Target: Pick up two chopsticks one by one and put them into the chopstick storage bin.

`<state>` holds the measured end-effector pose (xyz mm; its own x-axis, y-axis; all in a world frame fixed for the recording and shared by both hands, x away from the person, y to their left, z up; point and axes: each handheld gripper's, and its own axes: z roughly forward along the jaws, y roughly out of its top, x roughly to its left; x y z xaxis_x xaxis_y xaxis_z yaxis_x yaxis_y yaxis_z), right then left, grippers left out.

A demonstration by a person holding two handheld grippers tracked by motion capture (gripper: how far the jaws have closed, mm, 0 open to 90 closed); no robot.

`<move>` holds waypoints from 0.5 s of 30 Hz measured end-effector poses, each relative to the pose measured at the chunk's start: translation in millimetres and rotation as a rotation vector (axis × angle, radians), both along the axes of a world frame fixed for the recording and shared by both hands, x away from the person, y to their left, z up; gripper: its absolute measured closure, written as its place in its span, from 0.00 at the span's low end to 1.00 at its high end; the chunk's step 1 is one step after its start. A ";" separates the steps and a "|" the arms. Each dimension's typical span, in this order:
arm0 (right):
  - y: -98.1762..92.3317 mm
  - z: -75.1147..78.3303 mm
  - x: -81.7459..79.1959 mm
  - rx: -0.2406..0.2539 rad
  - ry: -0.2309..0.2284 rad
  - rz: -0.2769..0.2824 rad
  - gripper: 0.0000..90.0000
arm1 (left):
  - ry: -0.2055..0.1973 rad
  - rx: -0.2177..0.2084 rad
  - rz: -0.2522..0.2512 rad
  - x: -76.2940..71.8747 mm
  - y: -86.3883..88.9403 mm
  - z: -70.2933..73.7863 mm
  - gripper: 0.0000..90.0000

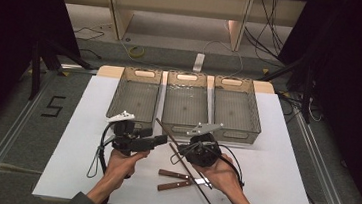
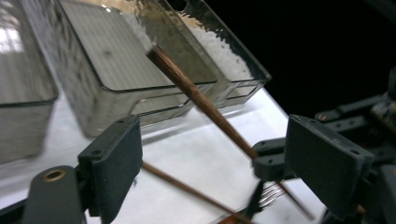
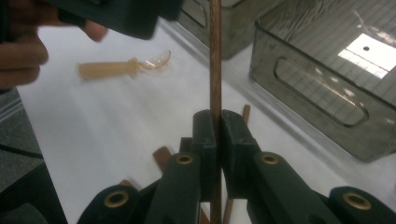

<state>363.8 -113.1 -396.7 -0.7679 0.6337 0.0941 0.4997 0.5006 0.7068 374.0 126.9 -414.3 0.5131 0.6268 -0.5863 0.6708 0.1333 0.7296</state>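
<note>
My right gripper (image 3: 217, 135) is shut on a thin brown chopstick (image 3: 215, 60), which sticks straight out past its pads. From above, that chopstick (image 1: 163, 130) slants up and left from the right gripper (image 1: 180, 148) toward the bins. My left gripper (image 1: 162, 140) points right at it with its jaws open. In the left gripper view the chopstick (image 2: 196, 95) runs diagonally across the gap of the left gripper (image 2: 215, 158) without touching either pad, and the right gripper (image 2: 268, 161) holds its lower end.
Three clear grey bins (image 1: 183, 124) stand in a row at the back of the white mat. A second chopstick (image 1: 205, 195) and two wooden-handled pieces of cutlery (image 1: 174, 174) lie near the front. An amber plastic spoon (image 3: 126, 67) rests on the mat.
</note>
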 end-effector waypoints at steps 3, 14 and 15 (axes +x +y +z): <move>2.9 2.1 -1.2 0.014 -0.012 0.004 0.95 | 0.026 -0.014 0.009 2.4 -3.3 -0.3 0.27; 10.3 4.1 -5.0 0.041 -0.053 0.016 0.95 | 0.066 -0.077 -0.005 3.2 -6.9 -4.4 0.55; 10.9 4.1 -5.3 0.043 -0.056 0.017 0.95 | 0.067 -0.086 -0.009 3.0 -7.2 -4.1 0.58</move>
<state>358.5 -102.2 -392.6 -0.7831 0.6170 0.0774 0.4503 0.4768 0.7549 377.0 119.7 -418.4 0.4763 0.5678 -0.6714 0.7195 0.1873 0.6688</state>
